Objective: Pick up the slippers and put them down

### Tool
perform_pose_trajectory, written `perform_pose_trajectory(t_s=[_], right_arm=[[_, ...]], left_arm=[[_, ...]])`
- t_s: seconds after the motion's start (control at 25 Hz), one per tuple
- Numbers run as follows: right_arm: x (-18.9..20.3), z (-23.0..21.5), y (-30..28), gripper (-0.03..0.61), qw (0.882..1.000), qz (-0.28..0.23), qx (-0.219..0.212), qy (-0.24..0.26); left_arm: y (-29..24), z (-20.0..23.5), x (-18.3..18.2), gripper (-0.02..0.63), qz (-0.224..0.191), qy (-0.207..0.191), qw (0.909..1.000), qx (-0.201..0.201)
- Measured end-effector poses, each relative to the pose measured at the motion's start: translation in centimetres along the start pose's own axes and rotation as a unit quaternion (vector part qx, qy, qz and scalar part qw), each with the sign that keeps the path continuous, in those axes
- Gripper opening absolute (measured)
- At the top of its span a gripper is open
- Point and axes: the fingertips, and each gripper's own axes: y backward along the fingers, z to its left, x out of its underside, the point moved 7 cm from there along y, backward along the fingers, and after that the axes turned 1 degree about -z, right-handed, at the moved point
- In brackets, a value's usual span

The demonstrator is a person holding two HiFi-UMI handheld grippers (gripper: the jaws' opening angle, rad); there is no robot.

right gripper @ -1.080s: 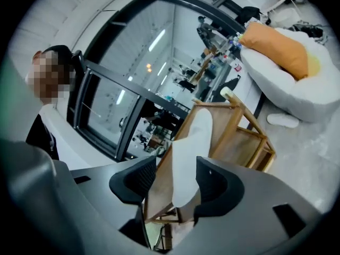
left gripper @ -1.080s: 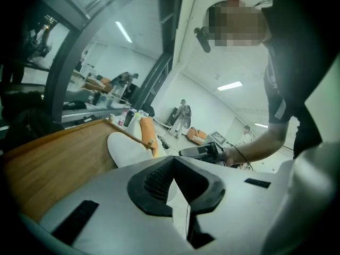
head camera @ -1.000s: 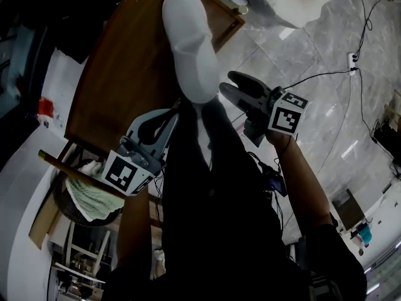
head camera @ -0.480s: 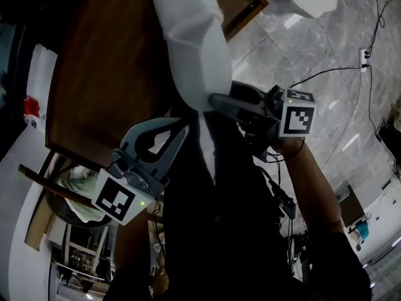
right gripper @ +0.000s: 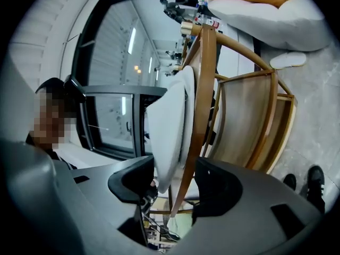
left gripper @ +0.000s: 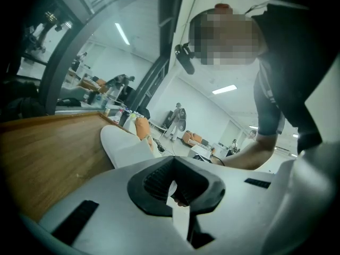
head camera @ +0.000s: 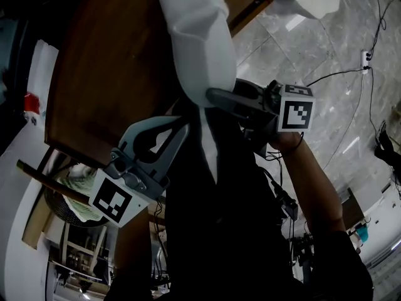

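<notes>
- Slipper, white, lies on the wooden table, with its near end at the table edge closest to the person.
- Right gripper has its jaws spread wide. The slipper end and the table edge both stand between them, not squeezed.
- Left gripper hangs just beside the same edge, with its jaws pressed together.

Soft matt cloth slipper, smooth wooden table with visible grain, glossy marbled stone floor
</notes>
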Motion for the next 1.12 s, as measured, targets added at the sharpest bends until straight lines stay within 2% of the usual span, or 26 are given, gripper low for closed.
perform_pose_trajectory(t_s=[0.16,0.68,0.72,0.76,0.8,1.12], right_arm=[[0.1,-0.1,0.0,0.249,1.0,0.008,-0.001,0.001],[0.5,-0.1,-0.5,0.239,0.999,0.018,-0.031,-0.01],[0.5,-0.1,-0.5,0.227,0.999,0.017,-0.031,-0.009],[0.5,-0.1,-0.5,0.171,0.999,0.016,-0.03,-0.007],[0.5,-0.2,-0.5,0.143,0.999,0.016,-0.029,-0.005],[0.5,-0.4,-0.5,0.1,0.999,0.014,-0.044,-0.001]], left_arm=[[0.0,-0.4,0.2,0.011,-0.001,-0.004,1.0,0.004],[-0.2,-0.4,0.9,0.011,-0.011,0.017,0.9998,0.001],[-0.2,-0.4,1.0,0.011,-0.011,0.017,0.9998,0.001],[-0.3,-0.4,1.0,0.011,-0.011,0.016,0.9998,0.002],[-0.3,-0.4,1.1,0.011,-0.01,0.017,0.9998,0.003],[-0.4,-0.1,1.7,0.011,-0.008,0.021,0.9997,0.003]])
